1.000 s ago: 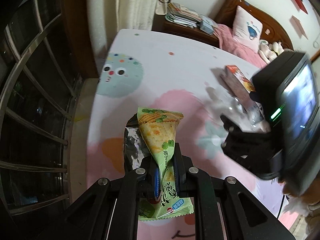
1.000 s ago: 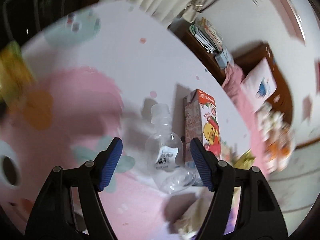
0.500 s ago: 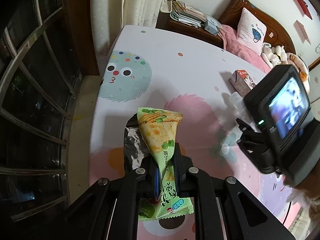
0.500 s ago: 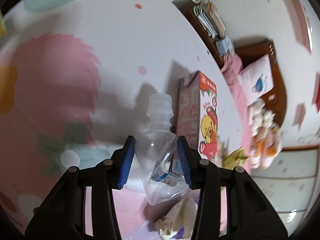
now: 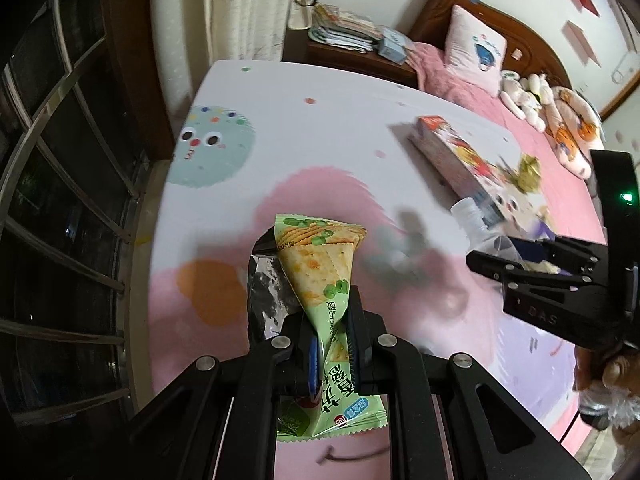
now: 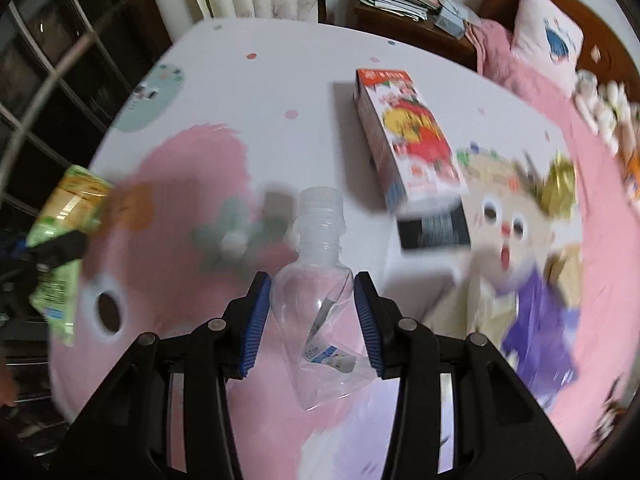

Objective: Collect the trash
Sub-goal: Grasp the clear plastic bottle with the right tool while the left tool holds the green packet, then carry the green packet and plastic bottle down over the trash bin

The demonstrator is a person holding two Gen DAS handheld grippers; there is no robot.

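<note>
My left gripper (image 5: 332, 328) is shut on a green cracker wrapper (image 5: 320, 256), and a crinkled silver wrapper (image 5: 264, 288) sits pinched beside it. Both hang above the cartoon-print table cover (image 5: 320, 140). My right gripper (image 6: 314, 304) is shut on a clear plastic bottle (image 6: 316, 248). Its body is crushed between the blue pads and its capped neck points away from me. In the left wrist view the right gripper (image 5: 516, 256) shows at the right edge with the bottle (image 5: 472, 216) sticking out. The green wrapper (image 6: 68, 216) appears blurred at the left of the right wrist view.
A red-and-white drink carton (image 6: 404, 136) lies on the cover beyond the bottle, with a crumpled gold wrapper (image 6: 558, 188) to its right. A nightstand piled with papers (image 5: 344, 32) and a bed with a pink pillow (image 5: 476, 52) stand behind. Window bars (image 5: 60, 160) run along the left.
My right gripper's jaws came together on the bottle and crushed it, then lifted it off the cover while rolling. The left gripper drifted a little, still holding the wrappers.
</note>
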